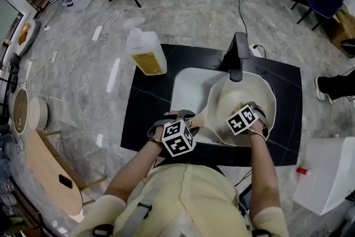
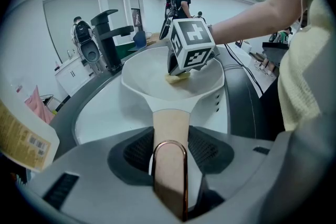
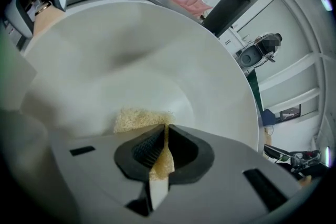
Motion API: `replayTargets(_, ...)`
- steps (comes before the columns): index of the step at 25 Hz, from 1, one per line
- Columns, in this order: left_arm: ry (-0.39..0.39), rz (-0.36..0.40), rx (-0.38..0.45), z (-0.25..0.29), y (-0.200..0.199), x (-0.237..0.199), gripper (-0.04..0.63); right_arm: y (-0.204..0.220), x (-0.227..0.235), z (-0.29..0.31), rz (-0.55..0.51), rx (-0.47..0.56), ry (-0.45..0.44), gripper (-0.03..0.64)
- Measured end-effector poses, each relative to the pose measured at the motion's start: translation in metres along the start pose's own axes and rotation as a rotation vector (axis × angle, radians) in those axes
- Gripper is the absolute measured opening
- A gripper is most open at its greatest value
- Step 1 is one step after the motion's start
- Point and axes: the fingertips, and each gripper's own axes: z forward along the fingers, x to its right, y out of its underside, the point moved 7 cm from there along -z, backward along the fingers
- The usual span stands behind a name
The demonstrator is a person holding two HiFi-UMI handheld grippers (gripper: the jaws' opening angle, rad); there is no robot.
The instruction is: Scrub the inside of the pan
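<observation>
A white pan lies tilted in the sink, its pale handle with a copper loop pointing toward me. My left gripper is shut on that handle, which sits between the pads in the left gripper view. My right gripper reaches down inside the pan and is shut on a yellow sponge. The sponge presses against the pan's inner wall. In the left gripper view the right gripper's marker cube hangs over the sponge in the bowl of the pan.
The white sink is set in a black counter. A black faucet stands at the back, over the pan's far rim. A yellow detergent bottle sits at the counter's back left corner. A white box stands to the right.
</observation>
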Motion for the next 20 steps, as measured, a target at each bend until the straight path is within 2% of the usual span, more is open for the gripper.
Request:
replayTargets(13,-0.003,0.001,-0.001,-0.001,-0.001,0.0,0.204,0.013,-0.024,-0.01,-0.096,-0.067,-0.066,0.035)
replayTargets(20,-0.044,0.036,-0.002,0.0,0.001,0.003,0.204,0.004,-0.043,-0.017,-0.096,-0.032,-0.173,0.035)
